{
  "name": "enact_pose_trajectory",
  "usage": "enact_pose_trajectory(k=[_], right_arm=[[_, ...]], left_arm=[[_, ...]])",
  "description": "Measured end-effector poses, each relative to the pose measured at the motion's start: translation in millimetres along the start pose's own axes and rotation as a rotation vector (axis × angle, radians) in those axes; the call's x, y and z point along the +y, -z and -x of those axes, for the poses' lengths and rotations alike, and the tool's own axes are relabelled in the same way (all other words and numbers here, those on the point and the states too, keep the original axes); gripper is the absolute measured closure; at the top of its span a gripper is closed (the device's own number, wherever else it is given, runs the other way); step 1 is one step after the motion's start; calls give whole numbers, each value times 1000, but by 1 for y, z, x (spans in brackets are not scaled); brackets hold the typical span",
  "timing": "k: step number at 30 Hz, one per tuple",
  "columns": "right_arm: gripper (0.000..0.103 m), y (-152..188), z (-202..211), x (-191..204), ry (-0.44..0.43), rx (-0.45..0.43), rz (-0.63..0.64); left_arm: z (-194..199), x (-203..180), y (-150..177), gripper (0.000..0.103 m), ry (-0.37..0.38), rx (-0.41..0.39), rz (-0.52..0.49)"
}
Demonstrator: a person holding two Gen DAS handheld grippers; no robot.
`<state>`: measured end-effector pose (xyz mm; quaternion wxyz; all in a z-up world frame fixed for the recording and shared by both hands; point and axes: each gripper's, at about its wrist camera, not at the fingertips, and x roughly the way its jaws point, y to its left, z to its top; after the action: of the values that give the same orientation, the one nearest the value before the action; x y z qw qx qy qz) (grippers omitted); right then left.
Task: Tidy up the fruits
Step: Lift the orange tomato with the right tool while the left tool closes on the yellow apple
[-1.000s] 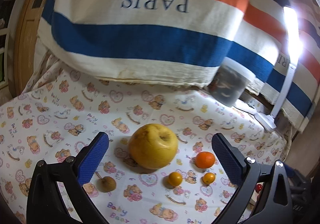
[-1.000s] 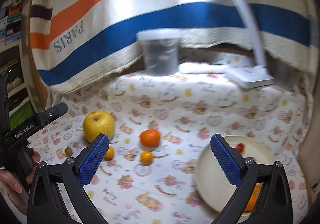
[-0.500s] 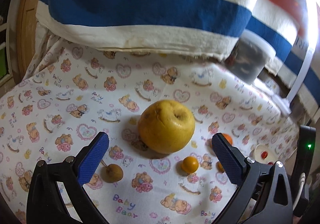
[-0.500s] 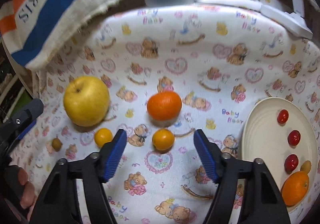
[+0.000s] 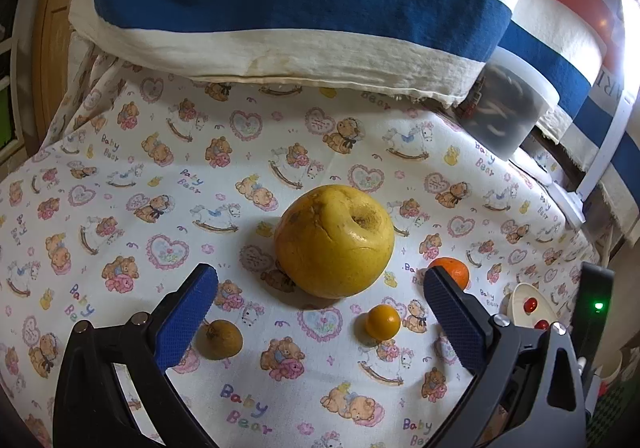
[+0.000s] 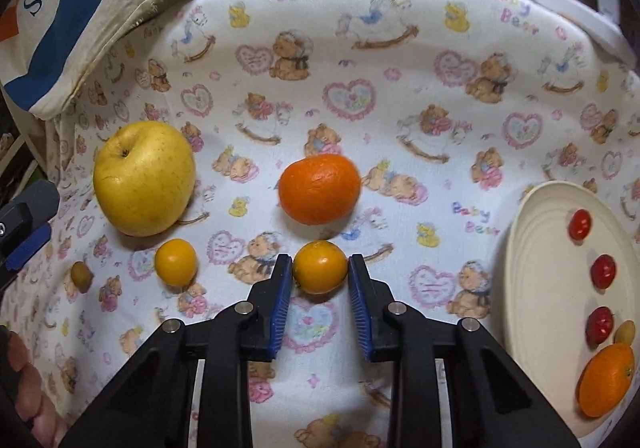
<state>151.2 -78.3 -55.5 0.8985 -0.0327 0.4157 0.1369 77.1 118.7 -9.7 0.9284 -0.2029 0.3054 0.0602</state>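
My right gripper (image 6: 320, 268) is low over the bear-print cloth. Its jaws are closing, and both blue pads touch the sides of a small yellow-orange fruit (image 6: 320, 267) between them. Just beyond lies a mandarin (image 6: 319, 188). To the left lie a big yellow apple (image 6: 144, 178), a second small yellow-orange fruit (image 6: 176, 262) and a tiny brown fruit (image 6: 82, 276). My left gripper (image 5: 320, 280) stands open just short of the apple (image 5: 334, 240), nothing between its fingers. The brown fruit (image 5: 220, 340) sits by its left finger.
A cream plate (image 6: 532, 268) at the right holds three red cherry tomatoes, a mandarin (image 6: 606, 380) and a small brownish fruit (image 6: 625, 332). A striped "PARIS" towel (image 5: 300, 0) hangs behind. A plastic tub (image 5: 508, 112) and a white lamp base (image 6: 568, 4) stand at the back.
My right gripper dropped toward the cloth and its jaws narrowed from wide open onto the small yellow-orange fruit. The left gripper tipped down a little, closer to the apple.
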Motion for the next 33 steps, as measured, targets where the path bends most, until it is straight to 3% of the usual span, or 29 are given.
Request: enact_pose_trajectory(k=[5,9,13,18,25,28,33], right_arm=[[73,-2,18,-6,-44,-131,-28],[73,-5,29,-8,-37,-192,-23],[73,-7,35,-14,37,-244,-37],[73,-11,33,-26,8,-214,-87],[73,-11,36,-21,35,-223,-88],[73,-12,33,-21,35,-220,-97],[73,-10,35,-21,34,-224,-83]], left_arm=[[-1,-6,2,1,-31,-9,-42],[7,-8,-3,1,24,1,-35],[10,-12,-17,1,-103,21,-115],[-12,-31,-34,1,-161,108,-254],[-39,-69,-29,1,-242,183,-422],[-54,-71,-29,1,-266,205,-439],[-68,-64,-31,1,-243,189,-398]])
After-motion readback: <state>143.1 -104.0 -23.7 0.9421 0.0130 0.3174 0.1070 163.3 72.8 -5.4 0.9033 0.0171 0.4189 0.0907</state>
